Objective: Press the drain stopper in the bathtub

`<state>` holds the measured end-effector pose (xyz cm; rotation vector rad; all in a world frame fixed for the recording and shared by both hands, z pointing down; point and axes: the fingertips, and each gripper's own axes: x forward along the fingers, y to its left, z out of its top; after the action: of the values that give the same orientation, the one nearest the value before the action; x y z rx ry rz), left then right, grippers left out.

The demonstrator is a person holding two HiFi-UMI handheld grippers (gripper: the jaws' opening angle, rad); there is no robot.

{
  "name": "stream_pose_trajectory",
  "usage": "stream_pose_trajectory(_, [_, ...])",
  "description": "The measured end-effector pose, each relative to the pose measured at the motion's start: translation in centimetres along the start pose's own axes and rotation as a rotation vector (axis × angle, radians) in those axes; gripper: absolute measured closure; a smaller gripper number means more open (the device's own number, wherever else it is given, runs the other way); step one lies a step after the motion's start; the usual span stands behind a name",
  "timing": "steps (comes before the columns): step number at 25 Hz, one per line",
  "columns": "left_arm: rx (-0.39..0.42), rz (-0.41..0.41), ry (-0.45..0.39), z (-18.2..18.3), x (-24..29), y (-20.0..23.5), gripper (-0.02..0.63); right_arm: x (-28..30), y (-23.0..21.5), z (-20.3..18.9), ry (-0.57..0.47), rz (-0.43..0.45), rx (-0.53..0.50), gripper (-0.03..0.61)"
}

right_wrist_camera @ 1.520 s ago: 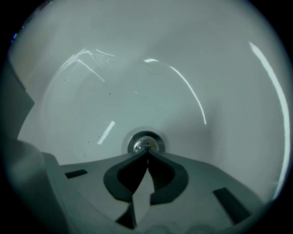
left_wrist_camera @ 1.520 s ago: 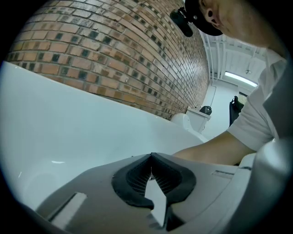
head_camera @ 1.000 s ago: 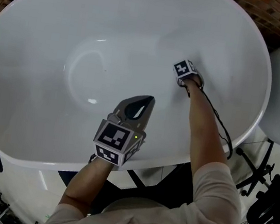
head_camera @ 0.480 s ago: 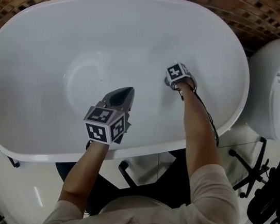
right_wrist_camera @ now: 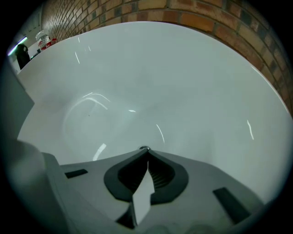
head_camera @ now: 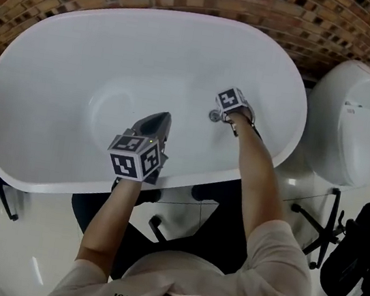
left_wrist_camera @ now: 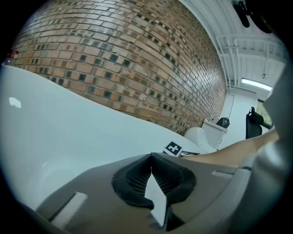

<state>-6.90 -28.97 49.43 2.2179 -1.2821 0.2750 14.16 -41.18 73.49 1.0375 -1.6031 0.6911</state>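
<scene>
Left gripper (head_camera: 163, 117): fingers (left_wrist_camera: 135, 177) together at the tips, left arm (head_camera: 118, 211) bent. Right gripper (head_camera: 216, 115): likewise closed, right arm (head_camera: 258, 167) stretched straight, reaching farther out.

Left gripper (left_wrist_camera: 151, 156): grey shell with black, finely ribbed pads (left_wrist_camera: 132, 180). Ahead of its jaws lies the glossy white bathtub (left_wrist_camera: 68, 123). Above the tub rises a wall (left_wrist_camera: 128, 59) of red-brown bricks, scattered with small dark tiles in a mosaic pattern.

Right gripper (right_wrist_camera: 145, 152): the same grey and black. Just past its jaw tips sits the drain stopper (right_wrist_camera: 144, 148), a silver metallic spot on the white tub floor, which carries pale streaks of reflected light.

Behind each pair of jaws, a marker cube (head_camera: 134, 158) bears black squares on white. The person's sleeve (head_camera: 285, 262) is cream. Off to the side of the right jaws, the toilet (head_camera: 340, 126) is white.
</scene>
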Motion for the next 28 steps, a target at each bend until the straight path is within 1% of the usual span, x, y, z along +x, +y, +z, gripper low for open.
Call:
stream_pose_trajectory(3, [0.005, -0.005, -0.021, 0.5, -1.4, -0.8, 0.607, -2.3, 0.3, 0.1, -0.029, 0.008, 0.02, 0.569])
stream_pose_trajectory(8, [0.008, -0.005, -0.045, 1.0, -3.7, -2.1, 0.607, -6.2, 0.4, 0.3, -0.081, -0.017, 0.033, 0.569])
stream_pose_trajectory(14, [0.043, -0.019, -0.091, 2.6, -6.5, -4.8, 0.607, -11.4, 1.1, 1.1, -0.18, 0.01, 0.067, 0.569])
stream_pose_trajectory(23, [0.083, -0.04, -0.146, 3.5, -10.3, -8.2, 0.607, -18.7, 1.7, 0.7, -0.295, -0.026, 0.038, 0.569])
stream_pose_trajectory(28, [0.105, -0.055, -0.173, 3.7, -12.0, -10.0, 0.607, -22.8, 2.6, 1.0, -0.409, -0.016, 0.016, 0.569])
